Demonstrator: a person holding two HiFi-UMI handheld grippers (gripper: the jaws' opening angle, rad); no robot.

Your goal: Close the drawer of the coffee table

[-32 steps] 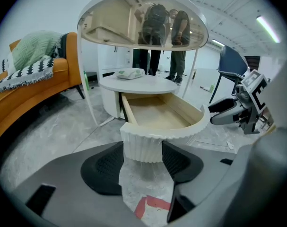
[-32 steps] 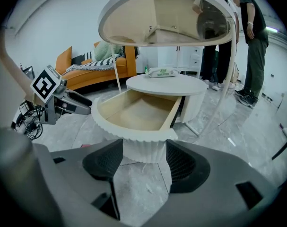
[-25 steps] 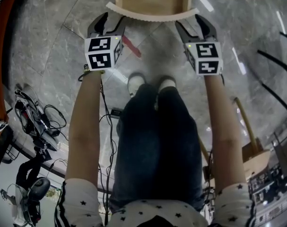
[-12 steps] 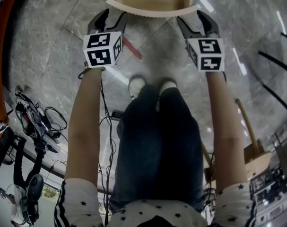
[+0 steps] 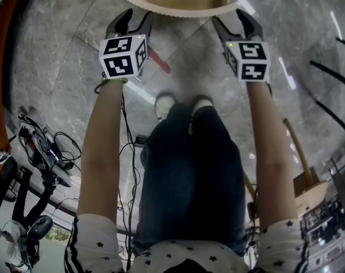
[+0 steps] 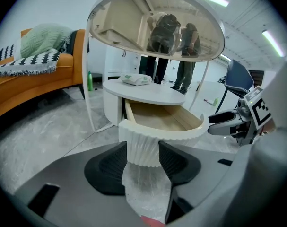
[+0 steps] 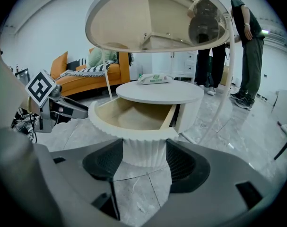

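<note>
Looking down through the head view, I find a tangle of cables [image 5: 44, 147] on the marble floor [image 5: 64, 50] at the far left. Next comes the left gripper [image 5: 134, 20]. Its jaws are spread but closing, and in its own view the ribbed front of the drawer [image 5: 183, 11] stands between them, unpinched. The tips sit at the left end of that curved front. A red strip [image 5: 159, 58] lies on the floor just beside this gripper.

The drawer is pulled out of the round coffee table [image 6: 152, 92], with its wooden inside open to view. A tissue pack [image 6: 136, 79] lies near the far edge of the table's lower top. The person's legs [image 5: 186, 169] show between the two arms, feet near the drawer front.

At the right end of the drawer front I have the right gripper [image 5: 231, 21]. Its jaws are spread wide, with the ribbed front framed between them and nothing pinched. Both grippers slant down toward the drawer.
</note>
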